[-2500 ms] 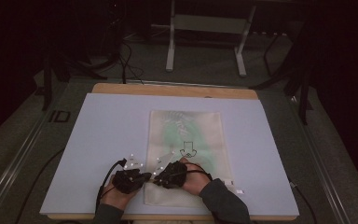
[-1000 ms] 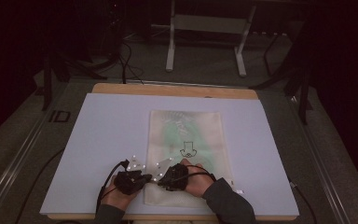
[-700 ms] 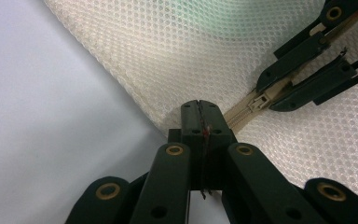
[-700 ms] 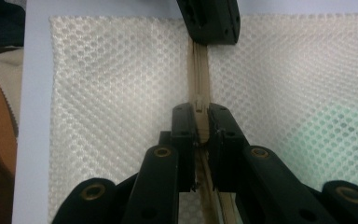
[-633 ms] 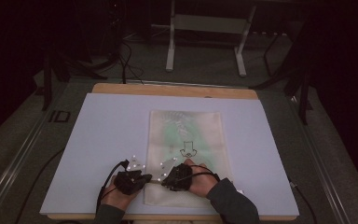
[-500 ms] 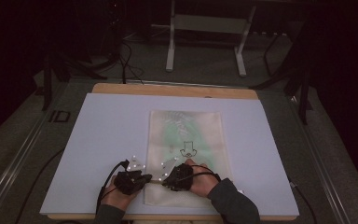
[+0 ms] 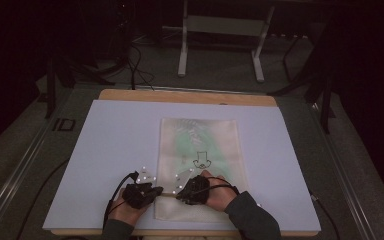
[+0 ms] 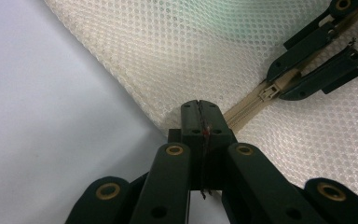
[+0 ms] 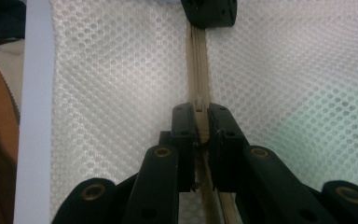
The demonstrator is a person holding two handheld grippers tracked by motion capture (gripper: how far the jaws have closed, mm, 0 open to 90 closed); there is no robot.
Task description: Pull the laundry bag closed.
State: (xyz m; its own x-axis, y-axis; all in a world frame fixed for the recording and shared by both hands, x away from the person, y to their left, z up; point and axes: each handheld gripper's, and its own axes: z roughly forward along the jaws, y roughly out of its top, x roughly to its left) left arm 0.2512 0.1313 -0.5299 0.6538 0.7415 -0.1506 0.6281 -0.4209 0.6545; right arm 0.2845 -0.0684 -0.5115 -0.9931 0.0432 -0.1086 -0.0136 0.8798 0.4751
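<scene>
Since earlier: right hand edged slightly rightward; bag unmoved.
Bag: white mesh zip bag (image 7: 199, 165) flat mid-table on the pale sheet (image 7: 110, 150).
Left gripper (image 8: 199, 109): clamped on the bag's edge at the zip's end.
Right gripper (image 9: 200, 122): closed on the beige zipper slider (image 9: 199, 103).
Advice: anchor left, pull straight along the zip.

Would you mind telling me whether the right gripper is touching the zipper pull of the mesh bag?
Touching. In the right gripper view, the right gripper is closed on the zipper pull of the mesh bag.
</scene>
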